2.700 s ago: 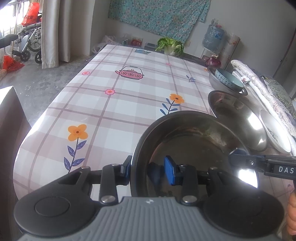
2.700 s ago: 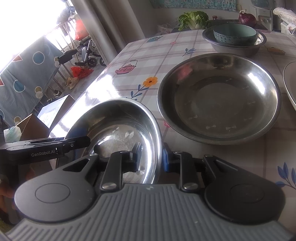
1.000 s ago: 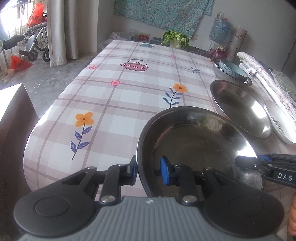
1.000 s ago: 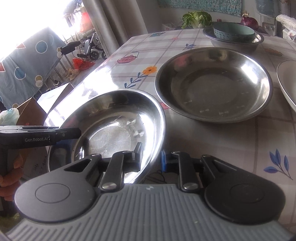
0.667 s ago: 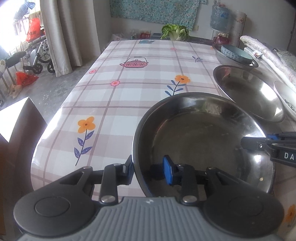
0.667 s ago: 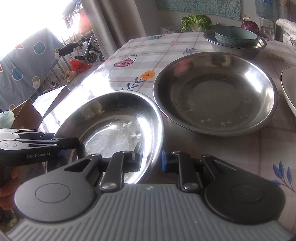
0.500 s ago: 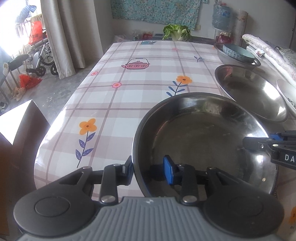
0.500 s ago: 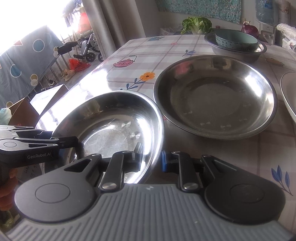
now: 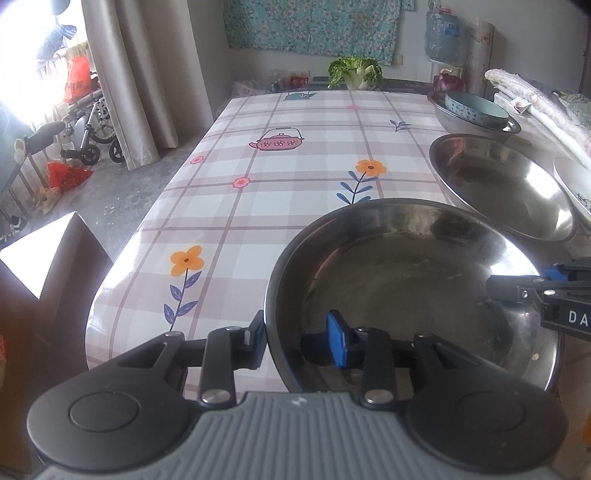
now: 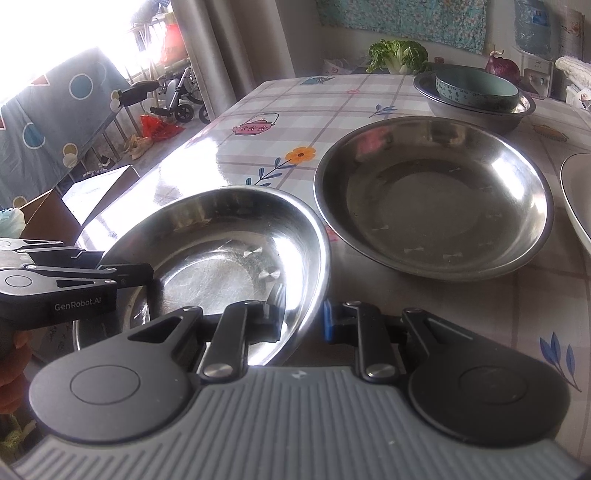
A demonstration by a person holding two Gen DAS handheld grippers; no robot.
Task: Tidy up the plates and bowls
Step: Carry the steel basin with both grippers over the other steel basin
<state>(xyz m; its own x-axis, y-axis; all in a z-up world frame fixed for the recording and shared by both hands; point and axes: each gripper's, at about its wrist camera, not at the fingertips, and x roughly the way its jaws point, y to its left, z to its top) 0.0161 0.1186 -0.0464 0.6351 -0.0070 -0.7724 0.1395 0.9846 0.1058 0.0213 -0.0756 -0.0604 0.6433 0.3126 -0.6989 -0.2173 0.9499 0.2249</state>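
free: tablecloth [image 9: 295, 155] left | blocked: steel basin [image 10: 436, 192] ahead-right

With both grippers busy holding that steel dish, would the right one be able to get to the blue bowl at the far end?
Probably not as things stand. The right gripper is clamped on the held steel dish, which the left gripper shares. The blue bowl lies beyond the second steel dish.

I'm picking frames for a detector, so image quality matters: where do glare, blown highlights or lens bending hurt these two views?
Right wrist view: the window is blown white, and glare washes the tablecloth beside the held steel bowl. Left wrist view: milder window burnout at the upper left; a bright highlight on the bowl's right rim. Both views: fisheye bending with dark corners.
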